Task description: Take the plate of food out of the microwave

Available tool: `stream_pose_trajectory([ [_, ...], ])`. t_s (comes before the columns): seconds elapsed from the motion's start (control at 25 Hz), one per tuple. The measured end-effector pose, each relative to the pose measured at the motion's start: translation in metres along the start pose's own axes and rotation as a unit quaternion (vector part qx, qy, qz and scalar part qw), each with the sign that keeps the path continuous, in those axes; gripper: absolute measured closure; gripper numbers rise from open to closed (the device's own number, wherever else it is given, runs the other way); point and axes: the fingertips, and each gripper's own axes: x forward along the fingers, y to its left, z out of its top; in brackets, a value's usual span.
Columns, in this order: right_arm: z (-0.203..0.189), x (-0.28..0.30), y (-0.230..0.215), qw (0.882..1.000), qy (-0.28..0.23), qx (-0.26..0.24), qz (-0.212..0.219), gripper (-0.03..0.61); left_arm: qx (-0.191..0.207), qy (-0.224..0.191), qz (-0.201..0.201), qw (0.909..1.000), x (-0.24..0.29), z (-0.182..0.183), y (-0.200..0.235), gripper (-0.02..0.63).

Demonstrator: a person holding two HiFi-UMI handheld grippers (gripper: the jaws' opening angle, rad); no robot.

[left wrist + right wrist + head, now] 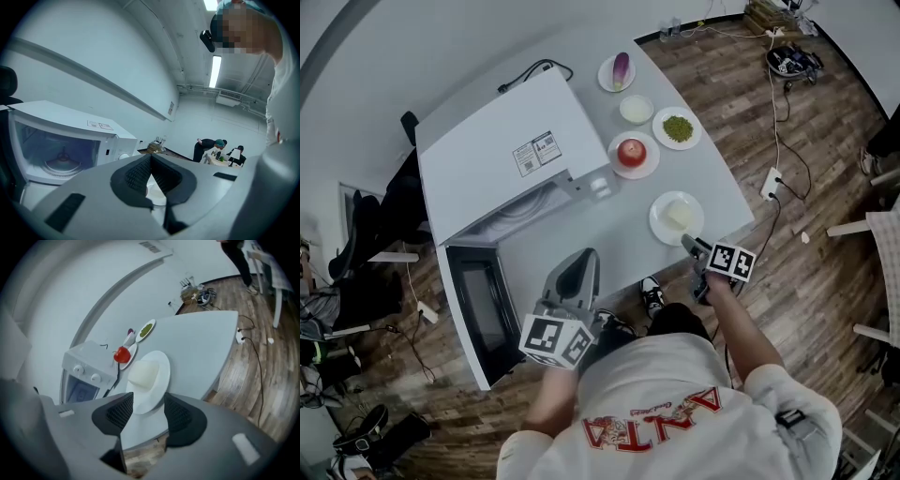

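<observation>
Plate of food (677, 217) sat on table (614, 230), centre-right of frame, outside microwave (502, 155). Right gripper (692, 246) was wide open & empty, just below the plate rim. Left gripper (579, 262) was closed, empty. Shirt (656, 412) read "ANTA".

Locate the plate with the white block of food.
In the head view the plate lies near the front edge of the table, right of the open microwave, just ahead of the right gripper; the plate with red fruit is its nearest neighbour.
</observation>
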Motion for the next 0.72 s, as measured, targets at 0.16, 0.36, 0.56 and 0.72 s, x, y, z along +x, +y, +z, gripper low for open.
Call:
stream_pose_trajectory([
  [0.16,-0.003,-0.001,-0.002,0.995,0.031,-0.091,-0.036,0.380,-0.004,-0.002,0.000,1.0000,-0.004,0.001,0.003,0.604],
  [0.36,0.005,-0.014,0.015,0.989,0.027,-0.144,-0.035,0.409,-0.005,-0.009,0.000,0.9999,-0.010,0.002,0.005,0.604],
  [0.56,0.029,-0.033,0.080,0.974,-0.034,-0.225,0.011,0.565,0.002,-0.023,0.003,0.9997,-0.020,0.014,0.006,0.604],
  [0.72,0.045,-0.051,0.151,0.953,-0.078,-0.284,0.074,0.577,0.016,-0.043,0.009,0.9989,-0.029,0.026,0.007,0.604],
])
